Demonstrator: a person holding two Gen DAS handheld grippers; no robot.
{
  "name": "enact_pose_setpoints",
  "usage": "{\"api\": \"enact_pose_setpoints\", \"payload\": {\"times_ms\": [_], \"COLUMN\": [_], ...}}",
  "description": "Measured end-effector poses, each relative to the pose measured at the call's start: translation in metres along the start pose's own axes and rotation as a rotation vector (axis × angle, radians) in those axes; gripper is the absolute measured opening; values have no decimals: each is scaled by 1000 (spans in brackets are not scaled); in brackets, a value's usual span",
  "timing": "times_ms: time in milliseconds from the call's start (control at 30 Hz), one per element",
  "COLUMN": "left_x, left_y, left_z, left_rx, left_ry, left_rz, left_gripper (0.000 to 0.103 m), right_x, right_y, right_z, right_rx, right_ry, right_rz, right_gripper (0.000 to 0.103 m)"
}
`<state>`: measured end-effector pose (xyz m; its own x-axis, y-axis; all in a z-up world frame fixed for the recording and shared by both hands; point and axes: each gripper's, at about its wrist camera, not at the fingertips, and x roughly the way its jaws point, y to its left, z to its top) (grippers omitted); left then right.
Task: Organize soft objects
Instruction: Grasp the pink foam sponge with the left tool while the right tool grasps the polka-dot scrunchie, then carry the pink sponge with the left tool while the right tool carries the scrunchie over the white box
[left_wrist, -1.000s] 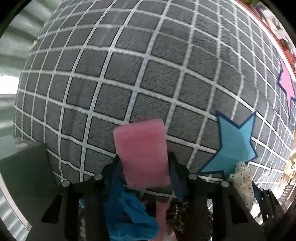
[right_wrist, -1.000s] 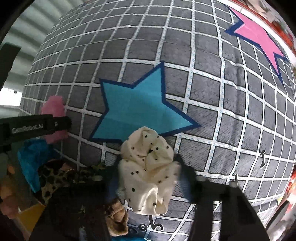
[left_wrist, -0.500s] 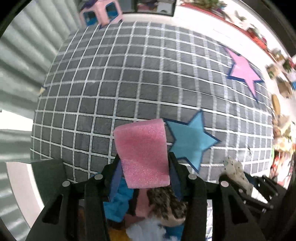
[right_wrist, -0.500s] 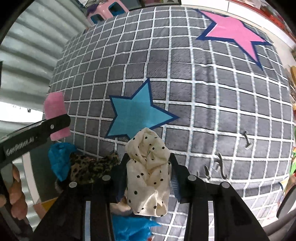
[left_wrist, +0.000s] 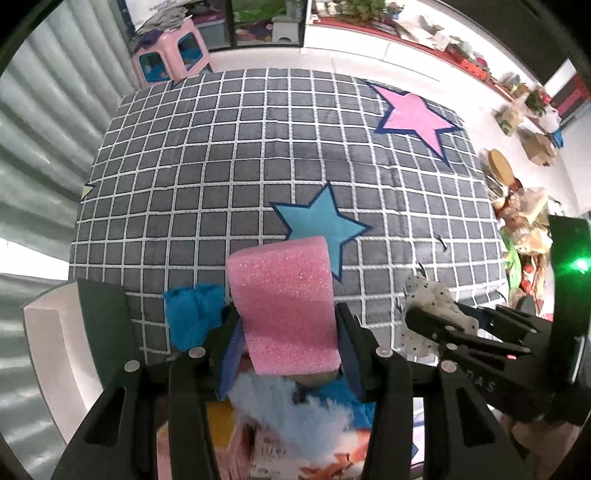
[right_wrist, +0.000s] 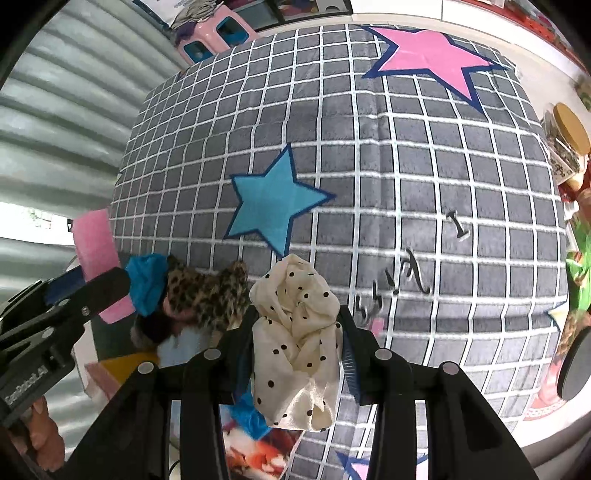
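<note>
The left claw (left_wrist: 286, 325) was clamped on a pink sponge (left_wrist: 284, 302), long axis toward 12 o'clock, above the grid rug (left_wrist: 221, 166). The right claw (right_wrist: 295, 350), jaws just closing, was gripped on a crumpled dotted cloth (right_wrist: 295, 332), hanging lengthwise toward 6 o'clock.

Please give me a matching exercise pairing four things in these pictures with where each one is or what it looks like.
Things:
1. pink sponge
2. dotted cloth
3. blue star
4. leopard-print cloth

Descriptions:
A. printed on the grey checked rug
B. clamped in the right gripper
C. lying in the pile beside a blue cloth
D. clamped in the left gripper

Pairs: 1-D, 2-B, 3-A, 4-C
</note>
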<state>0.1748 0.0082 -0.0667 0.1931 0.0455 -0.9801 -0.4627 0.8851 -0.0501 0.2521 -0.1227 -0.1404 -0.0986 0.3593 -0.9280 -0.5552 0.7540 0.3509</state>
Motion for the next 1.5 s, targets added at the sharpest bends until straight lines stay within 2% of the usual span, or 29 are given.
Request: {"api": "enact_pose_setpoints", "payload": {"times_ms": [167,367,633,767,967,1300,1500], "left_x": [-21,-40,-76,-93,-109,-110,-97], "left_y": [-5,0,40,73,124,211,248], "left_z": [-34,-82,-139,-161,-186,-223,-244], "left_rx": [58,129,129,81,-19,-215,-316], "left_ry": [-25,-18,-61,-97,-141,-137,-106], "left_rz": [-32,-92,-113,-87,-11,87,115], "left_gripper": [51,51,51,51,51,51,51], "right_x": [-9,-16,-16,-16,-14,-12,0], "right_y": [4,17,59,97,157,239,282], "right_z": [-30,-80,-151,-176,-198,-197,-192], "right_rx": [14,66,93,51,-56,-230,-325], "right_ry": [6,2,6,6,-9,-26,-2], "right_rz": [-8,-17,-34,-25,-15,-10,3], "right_gripper": [42,42,42,42,42,42,42]}}
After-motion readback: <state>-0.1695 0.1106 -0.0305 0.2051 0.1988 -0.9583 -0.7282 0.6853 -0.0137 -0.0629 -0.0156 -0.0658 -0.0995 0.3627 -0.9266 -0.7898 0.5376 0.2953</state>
